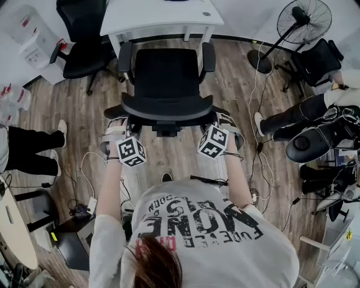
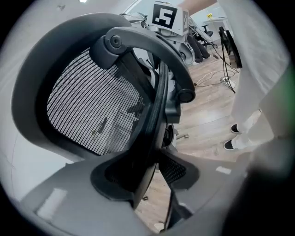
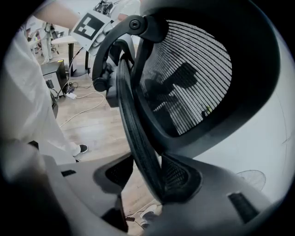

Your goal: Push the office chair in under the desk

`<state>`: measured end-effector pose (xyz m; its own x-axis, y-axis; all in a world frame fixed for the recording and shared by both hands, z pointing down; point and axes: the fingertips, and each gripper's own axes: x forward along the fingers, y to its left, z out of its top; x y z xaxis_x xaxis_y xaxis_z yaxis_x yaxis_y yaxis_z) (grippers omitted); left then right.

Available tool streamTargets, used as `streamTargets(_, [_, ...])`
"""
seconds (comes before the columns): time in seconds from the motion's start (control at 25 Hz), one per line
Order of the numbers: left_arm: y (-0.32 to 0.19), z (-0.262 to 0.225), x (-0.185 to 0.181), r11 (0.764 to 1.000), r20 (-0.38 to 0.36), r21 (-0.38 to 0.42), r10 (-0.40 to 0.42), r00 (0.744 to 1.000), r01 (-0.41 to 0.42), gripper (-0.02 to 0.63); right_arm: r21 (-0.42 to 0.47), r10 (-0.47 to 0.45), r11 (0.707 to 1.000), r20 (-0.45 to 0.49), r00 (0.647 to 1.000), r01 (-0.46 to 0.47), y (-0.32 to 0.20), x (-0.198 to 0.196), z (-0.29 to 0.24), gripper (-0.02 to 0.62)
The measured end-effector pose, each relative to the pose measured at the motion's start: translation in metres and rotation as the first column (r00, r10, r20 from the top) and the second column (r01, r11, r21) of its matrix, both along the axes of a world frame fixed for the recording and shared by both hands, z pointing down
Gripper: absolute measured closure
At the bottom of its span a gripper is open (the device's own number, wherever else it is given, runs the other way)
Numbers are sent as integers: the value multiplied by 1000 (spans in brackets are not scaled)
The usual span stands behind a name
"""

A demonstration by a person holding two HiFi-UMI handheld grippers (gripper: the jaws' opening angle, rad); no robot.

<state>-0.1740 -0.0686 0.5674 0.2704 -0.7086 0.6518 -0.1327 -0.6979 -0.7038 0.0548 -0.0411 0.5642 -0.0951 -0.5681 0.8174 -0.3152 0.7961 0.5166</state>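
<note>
A black mesh office chair faces a white desk at the far side, its seat partly between the desk legs. Its curved backrest is toward me. My left gripper holds the backrest's left edge and my right gripper holds its right edge. In the left gripper view the backrest rim runs down between the pads of the left gripper, which is shut on it. In the right gripper view the rim is likewise pinched in the right gripper.
A second black chair stands left of the desk. A floor fan is at the back right, with a seated person below it. Someone's legs are at the left. Cables trail over the wood floor.
</note>
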Motion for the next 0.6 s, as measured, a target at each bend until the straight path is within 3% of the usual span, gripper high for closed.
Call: streamTargets(0.6, [-40, -3, 25, 999, 3, -3, -37, 999, 37, 420, 17, -35, 999, -5, 999, 35, -50, 26, -2, 414])
